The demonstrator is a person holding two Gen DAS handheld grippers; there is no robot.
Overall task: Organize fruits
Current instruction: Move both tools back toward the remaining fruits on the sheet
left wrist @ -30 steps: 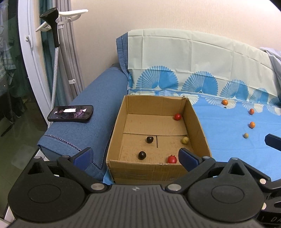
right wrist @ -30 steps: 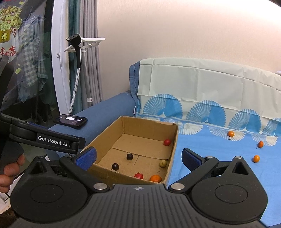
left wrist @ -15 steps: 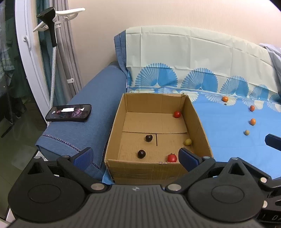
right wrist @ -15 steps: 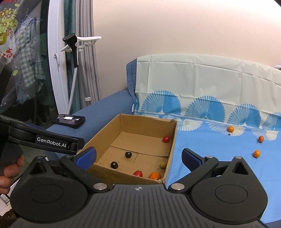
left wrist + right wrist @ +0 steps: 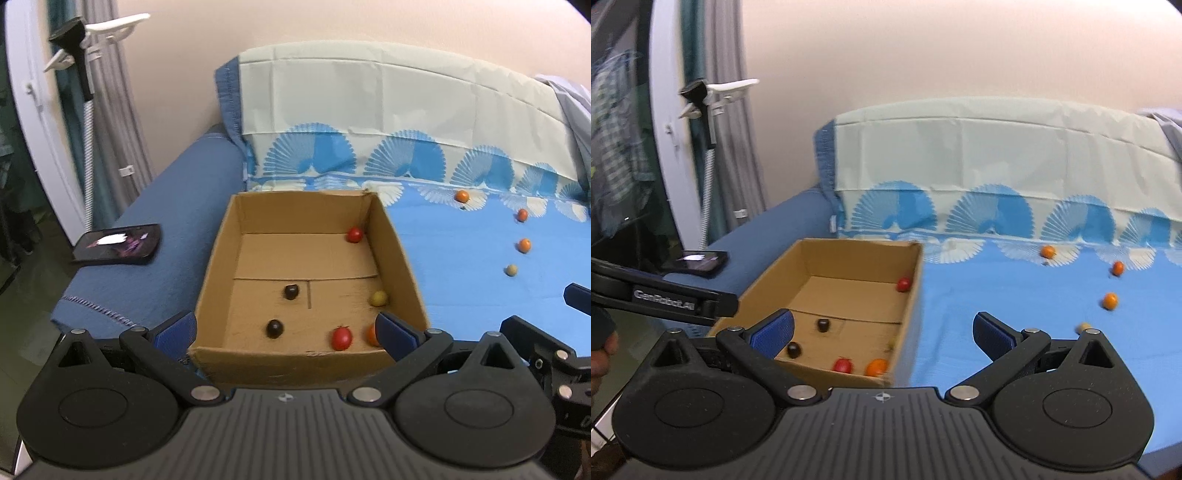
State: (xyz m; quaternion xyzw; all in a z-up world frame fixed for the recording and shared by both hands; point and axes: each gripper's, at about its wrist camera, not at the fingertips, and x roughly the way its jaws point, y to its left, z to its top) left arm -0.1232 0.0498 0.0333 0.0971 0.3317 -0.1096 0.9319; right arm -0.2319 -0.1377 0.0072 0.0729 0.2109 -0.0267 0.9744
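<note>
Both tools gape wide with nothing between their fingers: the left tool [image 5: 284,330] hangs over the near wall of the cardboard box [image 5: 402,258], the right tool [image 5: 882,328] beside it. Six small fruits lie inside the box; four more fruits [image 5: 524,244] sit scattered on the blue sheet [image 5: 461,295], well apart.

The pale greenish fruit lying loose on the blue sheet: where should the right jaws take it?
Grip the pale fruit across its round middle, coming from above. It is a small ball lying alone on the flat sheet, nearest the right gripper, whose jaws stand open.
</note>
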